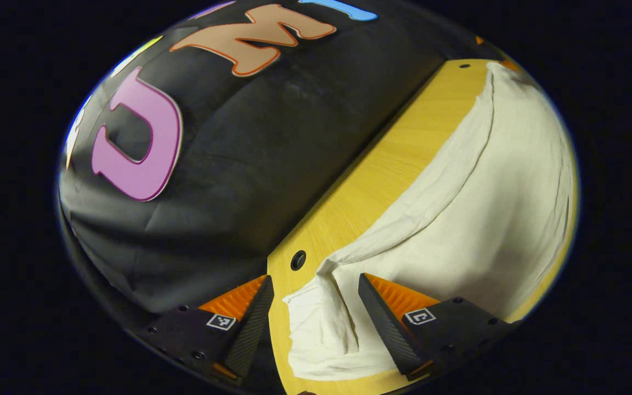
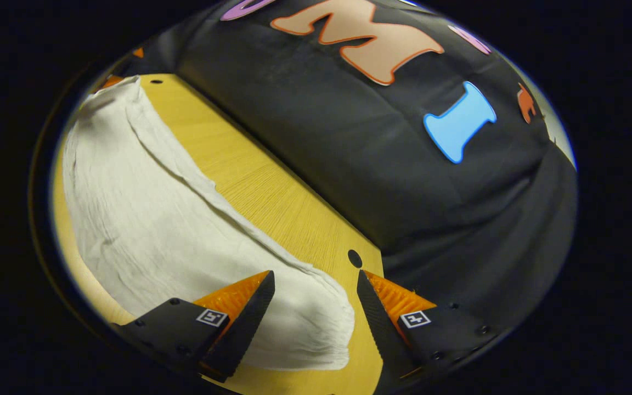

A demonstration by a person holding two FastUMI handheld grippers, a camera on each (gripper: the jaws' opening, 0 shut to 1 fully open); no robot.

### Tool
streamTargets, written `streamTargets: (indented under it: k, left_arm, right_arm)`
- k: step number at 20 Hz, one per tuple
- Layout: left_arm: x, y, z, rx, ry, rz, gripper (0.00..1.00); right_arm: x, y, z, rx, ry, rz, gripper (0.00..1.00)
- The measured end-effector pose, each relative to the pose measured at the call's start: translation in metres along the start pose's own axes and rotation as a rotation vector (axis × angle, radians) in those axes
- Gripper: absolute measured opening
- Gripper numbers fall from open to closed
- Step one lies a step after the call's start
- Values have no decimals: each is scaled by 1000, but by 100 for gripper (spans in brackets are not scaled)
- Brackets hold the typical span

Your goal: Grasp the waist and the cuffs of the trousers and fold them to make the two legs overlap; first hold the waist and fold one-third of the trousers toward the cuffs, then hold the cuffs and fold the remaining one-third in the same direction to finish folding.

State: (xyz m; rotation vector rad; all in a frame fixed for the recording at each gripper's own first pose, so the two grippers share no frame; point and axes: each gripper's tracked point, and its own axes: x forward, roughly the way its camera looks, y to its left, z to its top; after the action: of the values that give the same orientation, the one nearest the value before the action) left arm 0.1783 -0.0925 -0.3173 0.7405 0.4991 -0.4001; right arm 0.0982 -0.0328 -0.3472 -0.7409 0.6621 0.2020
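The fingers of the left gripper (image 1: pixel 315 307) and right gripper (image 2: pixel 315 304) are spread apart, each straddling 1 end of the cream trousers (image 2: pixel 146 219), which are laid flat along the yellow wooden table (image 2: pixel 272 203).

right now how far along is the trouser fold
Early. The white trousers lie in one long strip on the wooden table; the legs may already overlap, though I cannot confirm it. In hand: the left tool and the right tool each stand open around one end of the cloth, not closed on it. Both one-third folds remain.
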Motion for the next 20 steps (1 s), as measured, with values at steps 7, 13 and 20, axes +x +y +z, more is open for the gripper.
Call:
streamTargets:
  k: [7,13,20]
  left_arm:
    - [-75,2,30,-334,-82,28,95]
    - [-109,-4,53,-509,-133,-5,95]
    - [-141,-19,53,-596,-132,-19,96]
  right_arm:
    - [-40,-21,-55,434,93,-5,100]
    - [-43,-19,-100,740,202,-19,98]
    - [-37,-23,-140,1038,331,-65,97]
